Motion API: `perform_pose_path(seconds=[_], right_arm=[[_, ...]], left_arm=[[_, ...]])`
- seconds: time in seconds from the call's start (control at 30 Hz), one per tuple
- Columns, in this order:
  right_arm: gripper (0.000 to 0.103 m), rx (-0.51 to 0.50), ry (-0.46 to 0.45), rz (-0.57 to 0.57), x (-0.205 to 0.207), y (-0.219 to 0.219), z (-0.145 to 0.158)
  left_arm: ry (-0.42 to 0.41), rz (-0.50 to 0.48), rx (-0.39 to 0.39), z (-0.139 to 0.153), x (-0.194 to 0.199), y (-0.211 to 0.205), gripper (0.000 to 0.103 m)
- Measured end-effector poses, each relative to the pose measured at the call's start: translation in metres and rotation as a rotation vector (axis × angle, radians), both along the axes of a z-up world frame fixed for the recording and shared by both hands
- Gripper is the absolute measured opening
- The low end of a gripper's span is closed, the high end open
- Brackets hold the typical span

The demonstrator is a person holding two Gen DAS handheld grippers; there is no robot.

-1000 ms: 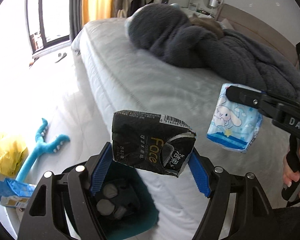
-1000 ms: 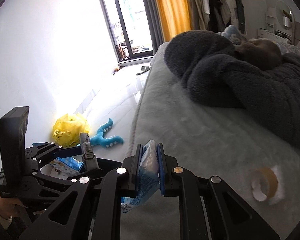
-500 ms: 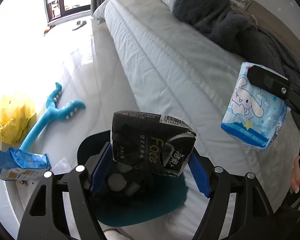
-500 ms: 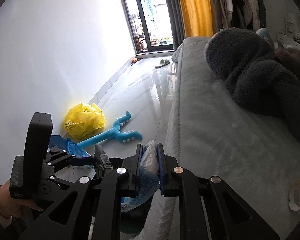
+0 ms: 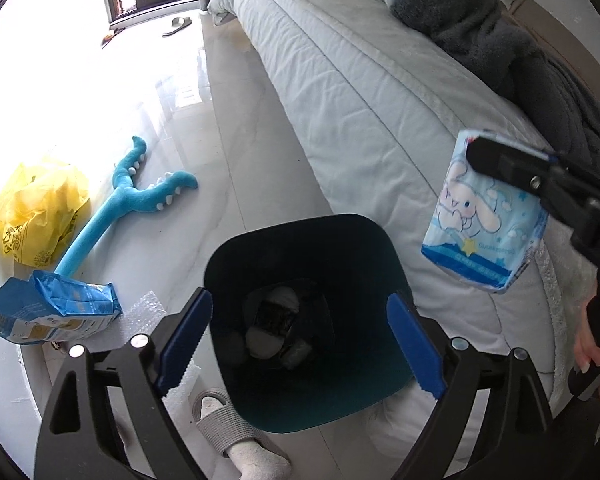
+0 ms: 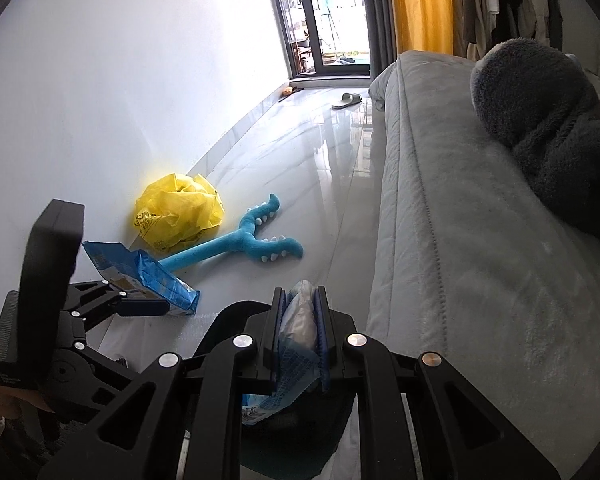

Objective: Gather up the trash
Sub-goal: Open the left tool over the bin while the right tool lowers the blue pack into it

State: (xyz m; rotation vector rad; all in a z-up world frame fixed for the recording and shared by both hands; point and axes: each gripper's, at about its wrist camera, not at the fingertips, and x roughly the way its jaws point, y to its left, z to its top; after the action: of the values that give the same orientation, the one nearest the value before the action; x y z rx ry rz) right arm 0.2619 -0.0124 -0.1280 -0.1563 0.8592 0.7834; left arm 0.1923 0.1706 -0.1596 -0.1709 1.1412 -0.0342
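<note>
My left gripper hangs right over the teal trash bin, pointing steeply down. Its jaws are opening and nothing is between its blue pads. A black tissue pack lies at the bottom of the bin among other crumpled trash. My right gripper is shut on a flattened blue cartoon-rabbit tissue pack, held in the air to the right of the bin, beside the bed's edge. A hand holds that gripper's handle.
The bin stands on the white tiled floor against the bed, which has a dark blanket on it. Left of the bin lie a blue snack bag, bubble wrap, a blue plush toy and a yellow plastic bag. A slippered foot is beside the bin.
The black tissue pack has left my left gripper and now lies in the bin, and the jaws have spread wider. Both grippers have moved from over the bed towards the bin.
</note>
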Motion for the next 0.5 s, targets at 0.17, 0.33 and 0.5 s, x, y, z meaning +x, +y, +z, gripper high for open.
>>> perform_pose_path(seconds=[0.17, 0.33, 0.5], right_arm=[[0.014, -0.019, 0.034, 0.015, 0.005, 0.014, -0.014], [0.014, -0.039, 0.08, 0.03, 0.006, 0.028, -0.03], [0.015, -0.06, 0.129, 0.044, 0.007, 0.039, -0.047]], left_arm=[[-0.024, 0.029, -0.001, 0.006, -0.006, 0.02, 0.091], [-0.06, 0.046, -0.017, 0.013, -0.011, 0.032, 0.092], [-0.105, 0.054, -0.039, 0.023, -0.015, 0.04, 0.092]])
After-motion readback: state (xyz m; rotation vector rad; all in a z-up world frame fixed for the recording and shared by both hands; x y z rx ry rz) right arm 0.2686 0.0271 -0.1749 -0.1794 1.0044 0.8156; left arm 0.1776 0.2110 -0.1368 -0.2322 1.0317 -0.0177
